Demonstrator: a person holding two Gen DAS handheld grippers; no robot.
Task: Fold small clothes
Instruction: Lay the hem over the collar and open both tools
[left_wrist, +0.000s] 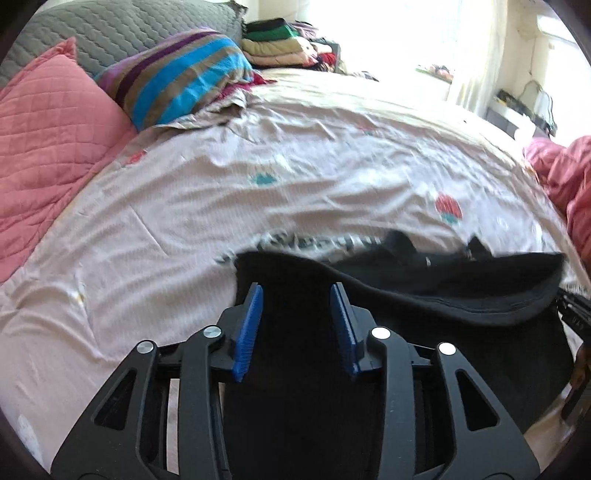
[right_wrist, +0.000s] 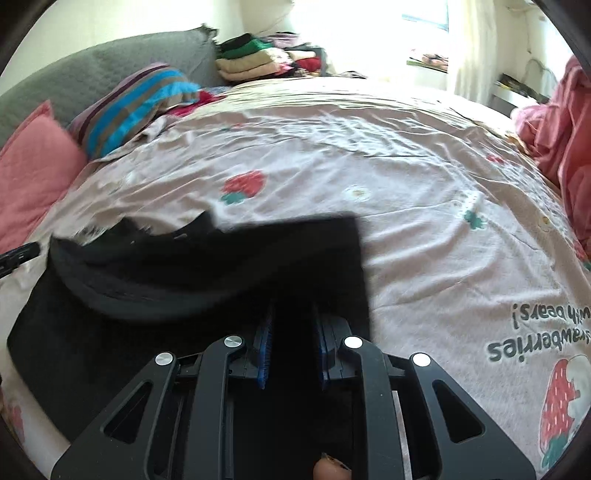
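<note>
Two wrist fisheyes, angled down over the bed (left_wrist: 295, 155)

Each looks forward along its own fingers, close above the black garment (right_wrist: 221, 258); both share the strawberry sheet and pillows.

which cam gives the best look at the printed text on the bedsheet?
Right wrist. The upside-down lettering beside a strawberry print lies unobstructed and sharp on the bedsheet. In the left wrist view only blurred lettering peeks out behind the black garment, unreadable.

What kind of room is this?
Most likely a bedroom: a bed under a strawberry-print sheet, pillows by a quilted grey headboard, and a stack of folded clothes beyond.
</note>
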